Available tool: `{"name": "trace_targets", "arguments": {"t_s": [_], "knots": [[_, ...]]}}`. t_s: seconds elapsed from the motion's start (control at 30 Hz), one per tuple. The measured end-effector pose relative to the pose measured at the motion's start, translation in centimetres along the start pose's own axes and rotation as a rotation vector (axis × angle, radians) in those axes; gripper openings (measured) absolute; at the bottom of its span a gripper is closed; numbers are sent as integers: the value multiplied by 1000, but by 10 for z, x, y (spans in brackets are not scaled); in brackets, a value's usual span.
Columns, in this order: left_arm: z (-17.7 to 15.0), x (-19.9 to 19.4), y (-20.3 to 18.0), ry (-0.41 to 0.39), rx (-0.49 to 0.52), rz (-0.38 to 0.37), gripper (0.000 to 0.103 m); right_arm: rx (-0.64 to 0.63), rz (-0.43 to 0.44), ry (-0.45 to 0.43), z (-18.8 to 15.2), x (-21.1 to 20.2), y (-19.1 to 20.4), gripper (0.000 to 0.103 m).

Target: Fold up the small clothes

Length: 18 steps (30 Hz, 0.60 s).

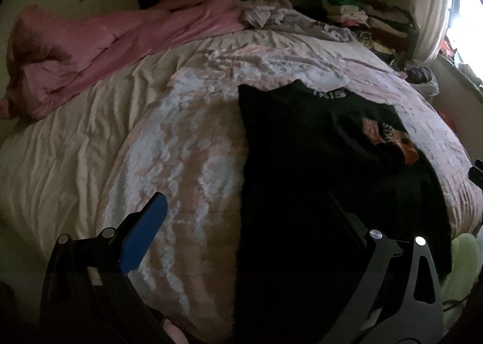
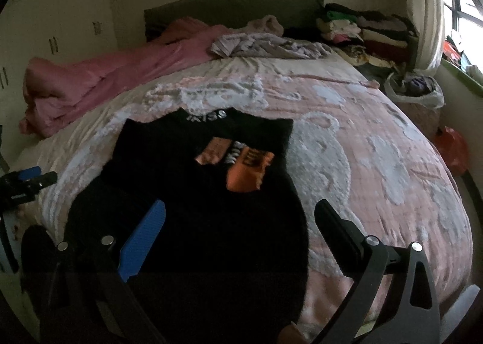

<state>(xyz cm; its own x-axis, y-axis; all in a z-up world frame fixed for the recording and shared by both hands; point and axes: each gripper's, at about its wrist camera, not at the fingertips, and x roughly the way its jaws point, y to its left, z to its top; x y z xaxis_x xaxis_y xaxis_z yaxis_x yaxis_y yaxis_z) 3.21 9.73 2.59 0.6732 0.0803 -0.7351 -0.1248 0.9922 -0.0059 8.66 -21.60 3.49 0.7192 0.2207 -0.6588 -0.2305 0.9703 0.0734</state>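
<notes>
Fabric of the black shirt (image 2: 193, 208), lying flat on the pink bedspread (image 2: 377, 162), looks soft, light and floppy, so the spread-open, empty left gripper (image 1: 250, 217) and right gripper (image 2: 238, 220) would best pinch its near hem corners.

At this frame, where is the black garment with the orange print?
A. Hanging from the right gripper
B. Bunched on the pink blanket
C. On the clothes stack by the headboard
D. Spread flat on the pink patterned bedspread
D: the black garment lies flat on the bedspread, both grippers open.
</notes>
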Motion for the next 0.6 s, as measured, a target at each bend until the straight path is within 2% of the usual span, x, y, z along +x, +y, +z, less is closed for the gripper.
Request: {"name": "trace_targets", "arguments": {"t_s": [0.6], "knots": [[-53, 15, 20, 104, 1, 9, 93, 41, -58, 146, -62, 3, -43, 98]]}}
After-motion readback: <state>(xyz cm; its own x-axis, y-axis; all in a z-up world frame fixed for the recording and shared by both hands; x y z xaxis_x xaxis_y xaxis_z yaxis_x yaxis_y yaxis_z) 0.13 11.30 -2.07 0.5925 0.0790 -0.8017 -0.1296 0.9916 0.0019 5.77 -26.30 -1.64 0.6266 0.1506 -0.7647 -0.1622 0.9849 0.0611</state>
